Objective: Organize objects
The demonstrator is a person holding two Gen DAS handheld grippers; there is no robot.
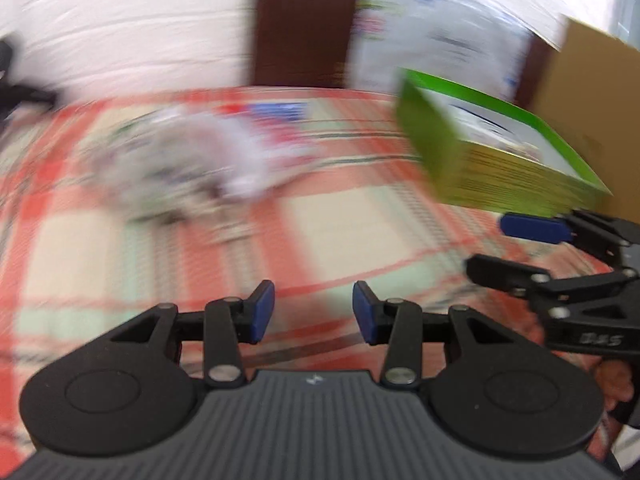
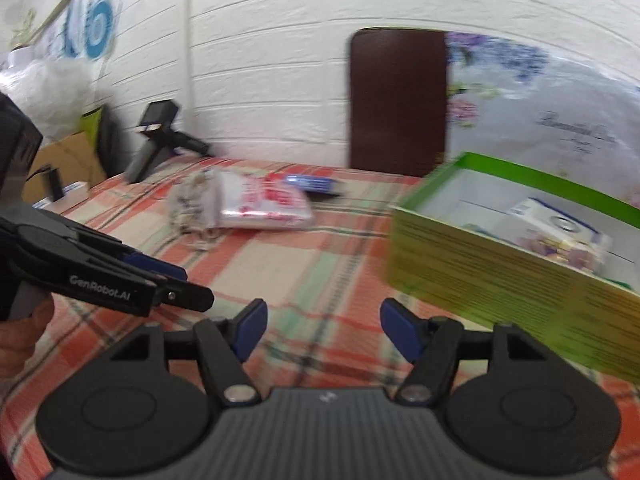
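Two tools over a bench [image 2: 304,272] covered with a red, green and cream checked cloth. Left tool [image 1: 313,317]: blue pads apart, a clear gap, only cloth visible between them, nothing pinched. Right tool [image 2: 323,329]: pads spread wider, also empty. In the right wrist view, left tool seen at the left edge, pointing toward the middle of the bench; in the left wrist view, right tool at the right edge, just beside and below the near corner of the green box [image 2: 516,256].

Green box open on top, on the right side of the bench, with a small white carton [image 2: 560,228] lying inside. Farther back near the wall, a pink and white packet [image 2: 266,202] flat on the cloth, touching a crumpled grey-white wrapper [image 2: 192,204] on its left, with a small blue item [image 2: 312,184] just behind. Left wrist view strongly blurred, details there not readable.
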